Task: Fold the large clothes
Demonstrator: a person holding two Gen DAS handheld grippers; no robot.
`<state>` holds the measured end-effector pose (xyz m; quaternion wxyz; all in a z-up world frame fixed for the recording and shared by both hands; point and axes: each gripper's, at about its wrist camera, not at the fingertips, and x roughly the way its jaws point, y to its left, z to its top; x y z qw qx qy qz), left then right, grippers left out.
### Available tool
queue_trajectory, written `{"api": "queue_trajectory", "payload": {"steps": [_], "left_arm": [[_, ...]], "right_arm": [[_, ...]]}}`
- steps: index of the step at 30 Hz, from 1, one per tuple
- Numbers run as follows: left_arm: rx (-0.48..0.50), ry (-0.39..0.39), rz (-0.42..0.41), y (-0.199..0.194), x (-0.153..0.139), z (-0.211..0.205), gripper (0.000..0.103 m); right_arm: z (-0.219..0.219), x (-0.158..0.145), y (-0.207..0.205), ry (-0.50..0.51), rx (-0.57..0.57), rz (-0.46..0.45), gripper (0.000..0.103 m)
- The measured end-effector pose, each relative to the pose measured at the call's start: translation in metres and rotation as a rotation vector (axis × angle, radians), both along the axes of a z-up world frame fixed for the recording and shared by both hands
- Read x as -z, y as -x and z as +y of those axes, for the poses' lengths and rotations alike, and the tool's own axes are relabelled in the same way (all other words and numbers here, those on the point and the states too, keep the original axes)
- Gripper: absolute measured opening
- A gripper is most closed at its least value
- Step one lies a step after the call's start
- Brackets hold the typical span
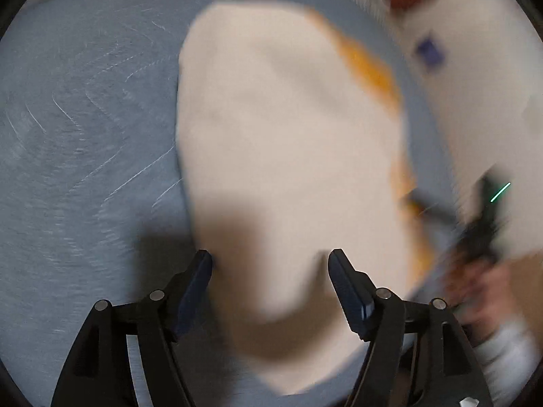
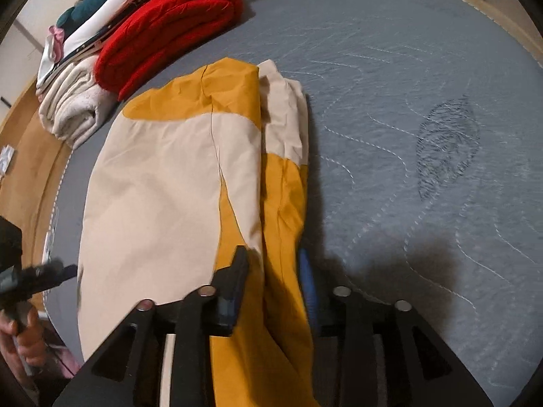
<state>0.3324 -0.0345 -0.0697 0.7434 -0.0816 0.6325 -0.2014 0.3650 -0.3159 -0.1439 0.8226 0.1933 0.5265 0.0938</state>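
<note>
From the left wrist, blurred, the left hand-held gripper [image 1: 269,259] hangs with fingers wide apart over the near end of a cream and yellow garment [image 1: 288,142], nothing between them. The garment lies folded on a grey-blue mattress [image 1: 85,118].

From the right wrist, the right hand-held gripper [image 2: 273,261] straddles the garment's [image 2: 190,176] near right folded edge, partly apart; whether the pads press is unclear. A red folded blanket [image 2: 169,27] lies far left.
</note>
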Motion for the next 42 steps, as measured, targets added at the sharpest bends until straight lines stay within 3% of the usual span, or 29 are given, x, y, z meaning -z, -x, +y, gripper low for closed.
{"api": "queue_trajectory", "payload": {"steps": [2, 3, 5, 8, 11, 17, 19, 22, 28, 35, 42], "left_arm": [[0.009, -0.108, -0.003, 0.005, 0.018, -0.002, 0.08], [-0.027, -0.095, 0.019, 0.005, 0.018, 0.004, 0.08], [-0.053, -0.107, 0.005, 0.012, 0.007, 0.011, 0.077], [-0.021, -0.213, -0.099, 0.039, -0.024, 0.012, 0.074], [-0.044, -0.215, -0.218, 0.076, -0.066, 0.008, 0.075], [-0.154, -0.191, -0.493, 0.165, -0.129, -0.017, 0.099], [-0.185, -0.16, -0.535, 0.196, -0.134, -0.022, 0.101], [-0.211, -0.146, -0.558, 0.229, -0.135, -0.035, 0.102], [-0.219, -0.147, -0.519, 0.263, -0.115, -0.047, 0.102], [-0.264, -0.178, -0.548, 0.253, -0.11, -0.043, 0.102], [-0.27, -0.157, -0.509, 0.25, -0.099, -0.051, 0.102]], "right_arm": [[0.006, 0.003, 0.005, -0.002, -0.058, 0.032, 0.046], [0.002, 0.009, 0.013, 0.014, -0.084, 0.049, 0.05], [0.009, 0.021, 0.026, 0.116, -0.143, 0.105, 0.054], [0.008, 0.009, 0.044, 0.211, -0.121, 0.102, 0.054], [0.008, -0.025, 0.065, 0.336, -0.091, 0.034, 0.054], [0.023, -0.113, 0.145, 0.447, -0.004, -0.239, 0.058], [0.033, -0.134, 0.185, 0.45, 0.038, -0.318, 0.072], [0.054, -0.147, 0.234, 0.439, 0.097, -0.389, 0.09], [0.085, -0.143, 0.29, 0.424, 0.094, -0.374, 0.097], [0.108, -0.129, 0.302, 0.453, 0.027, -0.37, 0.098], [0.111, -0.121, 0.296, 0.434, 0.014, -0.358, 0.098]]}}
